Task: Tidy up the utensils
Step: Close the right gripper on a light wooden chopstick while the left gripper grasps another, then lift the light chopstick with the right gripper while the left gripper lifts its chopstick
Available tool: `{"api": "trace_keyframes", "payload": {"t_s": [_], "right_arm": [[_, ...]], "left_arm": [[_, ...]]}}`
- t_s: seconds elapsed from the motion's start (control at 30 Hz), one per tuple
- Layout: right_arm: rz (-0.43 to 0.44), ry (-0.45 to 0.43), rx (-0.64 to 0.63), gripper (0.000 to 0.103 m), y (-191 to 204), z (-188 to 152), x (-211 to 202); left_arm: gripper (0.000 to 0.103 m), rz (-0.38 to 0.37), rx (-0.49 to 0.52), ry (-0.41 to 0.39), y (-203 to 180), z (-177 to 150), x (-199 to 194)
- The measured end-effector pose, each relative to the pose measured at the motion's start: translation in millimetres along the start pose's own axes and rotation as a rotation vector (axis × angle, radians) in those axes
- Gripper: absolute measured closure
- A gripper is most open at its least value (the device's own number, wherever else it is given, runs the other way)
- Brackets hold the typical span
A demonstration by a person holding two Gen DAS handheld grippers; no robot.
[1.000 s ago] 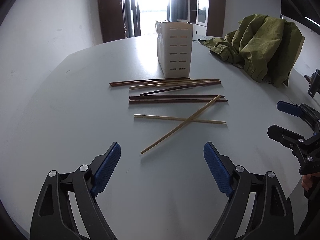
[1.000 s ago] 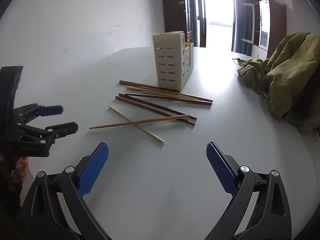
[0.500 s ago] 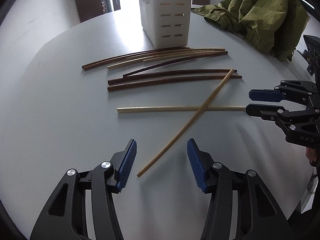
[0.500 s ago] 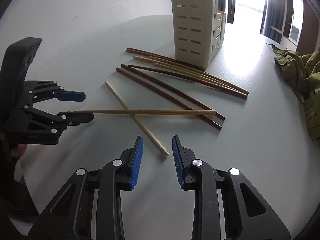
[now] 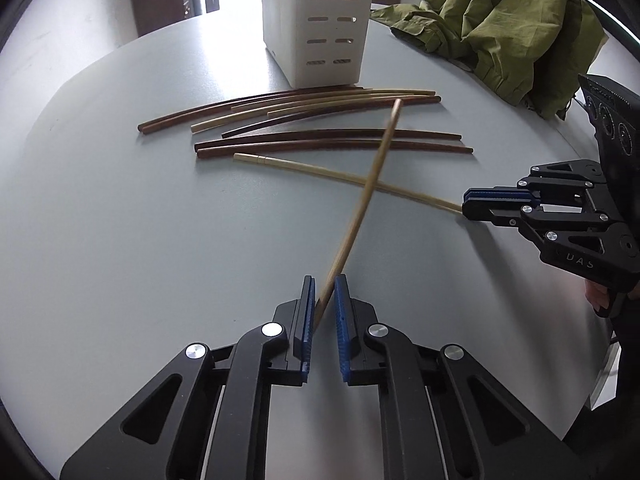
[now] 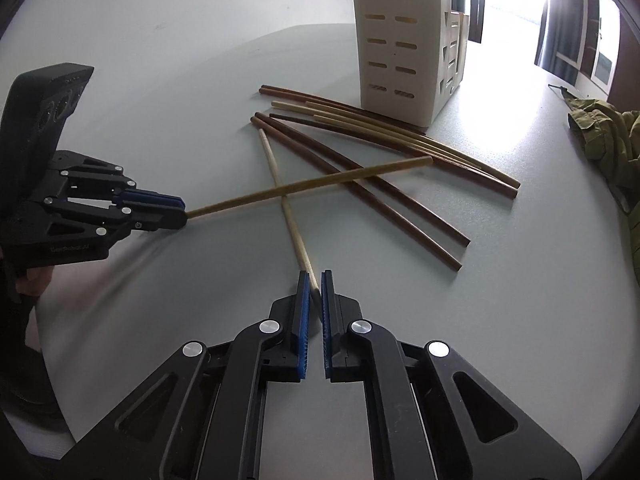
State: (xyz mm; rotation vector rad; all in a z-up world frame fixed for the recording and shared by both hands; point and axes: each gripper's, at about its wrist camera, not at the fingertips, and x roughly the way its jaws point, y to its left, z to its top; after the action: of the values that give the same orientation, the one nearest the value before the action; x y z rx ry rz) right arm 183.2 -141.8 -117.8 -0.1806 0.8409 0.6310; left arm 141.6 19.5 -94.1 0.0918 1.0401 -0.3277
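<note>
Two pale bamboo chopsticks lie crossed on the grey table point(image 5: 120, 220). My left gripper point(image 5: 324, 286) is closing on the near end of the upper chopstick point(image 5: 360, 208), which sits between its blue pads and slants up over the other. My right gripper point(image 6: 315, 280) is shut on the near end of the lower pale chopstick point(image 6: 280, 184). Each gripper also shows in the other's view: the right gripper point(image 5: 466, 204) at the right, the left gripper point(image 6: 182, 210) at the left. Several dark and pale chopsticks point(image 5: 320, 140) lie loose behind, in front of a white slotted utensil holder point(image 5: 320, 32).
A crumpled olive-green cloth point(image 5: 512, 28) lies at the table's far right. A person's hand point(image 5: 596, 294) holds the right gripper's handle. Dark cabinets and a bright doorway stand beyond the table. Bare tabletop stretches to the left of the chopsticks.
Both grippers dropped and moved in toward the crossed pale chopsticks, then went from wide open to shut, each on one chopstick's end. The left-held stick's far end has swung.
</note>
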Motion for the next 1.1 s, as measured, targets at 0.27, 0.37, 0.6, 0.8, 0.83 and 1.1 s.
{"api": "trace_keyframes", "payload": {"t_s": [0.27, 0.37, 0.6, 0.8, 0.83, 1.1], "right_arm": [[0.024, -0.099, 0.019, 0.098, -4, 9, -32], [0.024, -0.134, 0.030, 0.099, -7, 13, -44], [0.001, -0.219, 0.034, 0.103, -12, 23, -74], [-0.026, -0.177, 0.005, 0.102, -14, 29, -62], [-0.024, -0.165, -0.003, 0.102, -12, 31, -56], [0.099, -0.064, -0.165, 0.056, 37, 55, 1]], "left_arm": [[0.098, -0.009, -0.036, -0.031, 4, 7, -9], [0.098, -0.011, -0.041, -0.049, 4, 10, -15], [0.098, -0.004, -0.039, -0.110, 4, 17, -38], [0.098, 0.002, -0.035, -0.147, 5, 22, -53], [0.098, 0.004, -0.036, -0.151, 6, 22, -54], [0.098, 0.026, -0.079, -0.168, 24, 23, -61]]}}
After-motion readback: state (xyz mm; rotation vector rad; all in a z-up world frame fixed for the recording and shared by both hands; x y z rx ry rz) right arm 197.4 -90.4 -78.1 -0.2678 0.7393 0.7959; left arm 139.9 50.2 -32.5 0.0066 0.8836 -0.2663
